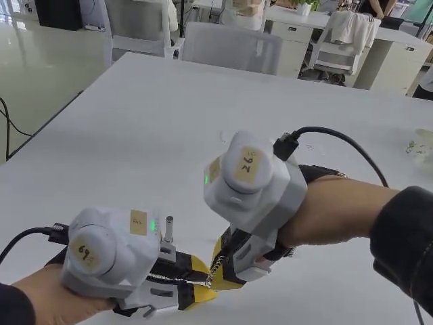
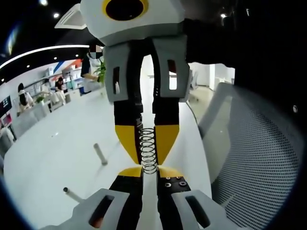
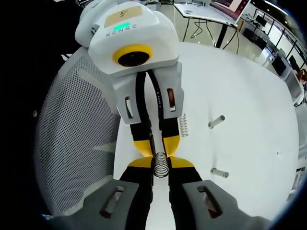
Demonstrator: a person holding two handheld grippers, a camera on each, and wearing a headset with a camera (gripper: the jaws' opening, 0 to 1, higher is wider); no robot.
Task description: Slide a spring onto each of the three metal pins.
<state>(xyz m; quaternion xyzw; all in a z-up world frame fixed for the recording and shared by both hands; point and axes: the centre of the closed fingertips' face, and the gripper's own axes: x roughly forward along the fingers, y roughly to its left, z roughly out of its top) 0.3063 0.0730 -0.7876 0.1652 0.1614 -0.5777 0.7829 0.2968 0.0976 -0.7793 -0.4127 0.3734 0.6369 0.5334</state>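
Right tongs (image 3: 160, 171) clamped on spring (image 3: 160, 164), left tongs (image 3: 156, 148) pinching pin (image 3: 152, 139), other pins (image 3: 216, 121) on table (image 3: 249, 96)

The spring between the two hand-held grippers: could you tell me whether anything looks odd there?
Nothing stands out: the spring looks straight and evenly coiled, pinched between the left hand-held gripper and right hand-held gripper. A spare spring lies flat on the table.

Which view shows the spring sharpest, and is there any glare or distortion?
Left gripper view: coiled metal spring sharp, fisheye bends the white table edge. Right gripper view: spring end-on, crisp, grey mesh chair bowed. Head view: even light, spring tiny, glossy floor glaring.
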